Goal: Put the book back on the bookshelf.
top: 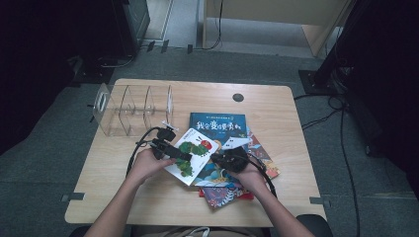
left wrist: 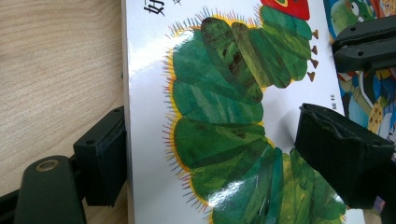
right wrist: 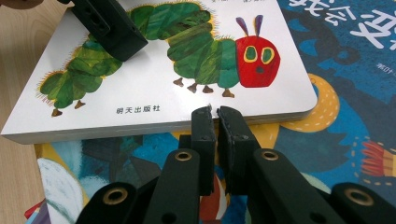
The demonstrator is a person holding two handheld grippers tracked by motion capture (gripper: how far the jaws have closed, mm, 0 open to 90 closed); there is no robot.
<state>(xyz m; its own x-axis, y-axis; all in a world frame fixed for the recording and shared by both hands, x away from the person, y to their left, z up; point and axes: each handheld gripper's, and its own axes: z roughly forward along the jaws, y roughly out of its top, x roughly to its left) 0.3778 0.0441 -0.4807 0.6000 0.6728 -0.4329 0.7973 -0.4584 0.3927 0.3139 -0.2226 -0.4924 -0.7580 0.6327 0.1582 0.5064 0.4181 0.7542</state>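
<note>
A white board book with a green caterpillar [top: 196, 154] lies on top of a pile of picture books in the middle of the table. My left gripper [top: 173, 150] is shut on its left edge. One jaw sits under the book and the other presses on the cover [left wrist: 224, 93], with the gripper's midpoint [left wrist: 215, 154] over the caterpillar. My right gripper [top: 226, 158] is shut with nothing in it. Its tips [right wrist: 214, 114] stand against the thick near edge of the caterpillar book [right wrist: 154, 88], over the blue book below.
A clear acrylic book rack [top: 133, 111] stands at the back left of the wooden table [top: 123, 197]. A dark blue book with white characters [top: 217, 123] lies behind the pile, and a red and blue one [top: 222, 193] sticks out at the front. Cables trail from both grippers.
</note>
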